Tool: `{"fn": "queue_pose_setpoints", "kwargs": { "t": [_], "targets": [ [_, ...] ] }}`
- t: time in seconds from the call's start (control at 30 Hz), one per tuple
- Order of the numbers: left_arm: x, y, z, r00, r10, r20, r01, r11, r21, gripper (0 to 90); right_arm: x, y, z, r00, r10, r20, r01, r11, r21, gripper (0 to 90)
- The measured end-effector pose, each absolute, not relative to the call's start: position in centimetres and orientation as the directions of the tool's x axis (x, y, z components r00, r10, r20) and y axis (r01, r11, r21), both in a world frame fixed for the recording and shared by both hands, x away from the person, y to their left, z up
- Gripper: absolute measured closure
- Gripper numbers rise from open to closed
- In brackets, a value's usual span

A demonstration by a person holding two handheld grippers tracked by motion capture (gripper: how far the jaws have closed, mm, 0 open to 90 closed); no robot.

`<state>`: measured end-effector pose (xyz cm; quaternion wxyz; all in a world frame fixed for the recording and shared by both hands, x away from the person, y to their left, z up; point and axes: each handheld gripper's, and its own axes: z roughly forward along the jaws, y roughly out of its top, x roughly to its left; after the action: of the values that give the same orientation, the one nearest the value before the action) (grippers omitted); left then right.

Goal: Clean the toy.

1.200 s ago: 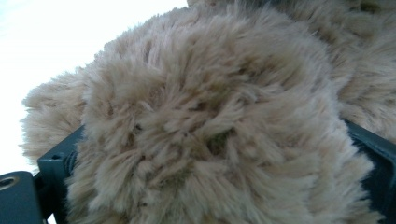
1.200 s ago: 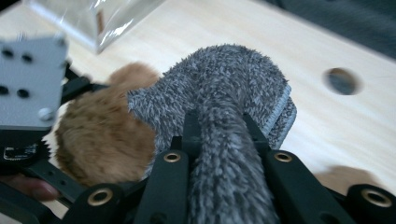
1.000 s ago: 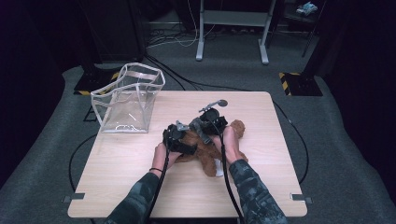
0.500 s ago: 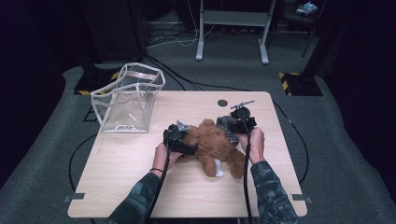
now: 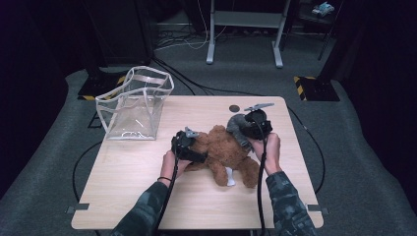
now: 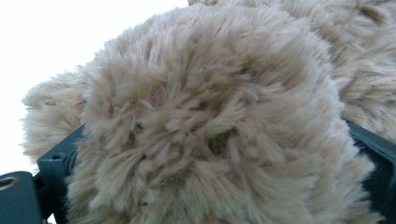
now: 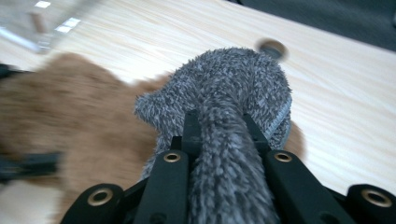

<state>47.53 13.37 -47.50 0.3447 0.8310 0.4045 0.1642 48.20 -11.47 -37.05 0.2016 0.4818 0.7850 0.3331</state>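
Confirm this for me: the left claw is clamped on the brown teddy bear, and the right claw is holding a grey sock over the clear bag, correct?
Not quite. The right claw holds the grey sock over the table beside the brown teddy bear, not over the clear bag, which stands apart at the table's far left corner, as the high view shows. The left claw is clamped on the bear.

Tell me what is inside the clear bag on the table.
Through the clear bag's see-through walls only the table and floor show; nothing lies inside. Its inner floor is hard to make out behind reflections.
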Motion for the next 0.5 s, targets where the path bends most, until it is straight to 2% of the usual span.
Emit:
{"fn": "queue_pose_setpoints", "kwargs": {
  "t": [0.13,0.27,0.37,0.5],
  "targets": [
    [47.6,13.4,-47.5,0.619,0.786,-0.007,0.562,-0.437,0.702,3.6,47.6,-8.7,-36.9,-0.529,0.848,0.007,0.591,0.363,0.721,77.5],
    [47.6,13.4,-47.4,0.619,0.785,-0.01,0.565,-0.437,0.7,3.6,47.0,-5.4,-38.3,-0.6,0.8,0.007,0.579,0.428,0.694,77.4],
    [47.7,13.4,-47.4,0.621,0.784,-0.012,0.566,-0.438,0.698,3.6,46.9,-4.2,-39.8,-0.61,0.792,-0.026,0.583,0.47,0.663,77.4],
    [47.7,13.4,-47.4,0.623,0.782,-0.017,0.567,-0.437,0.699,3.6,46.7,-5.0,-40.5,-0.595,0.802,-0.054,0.579,0.474,0.663,77.6]
  ]
}}
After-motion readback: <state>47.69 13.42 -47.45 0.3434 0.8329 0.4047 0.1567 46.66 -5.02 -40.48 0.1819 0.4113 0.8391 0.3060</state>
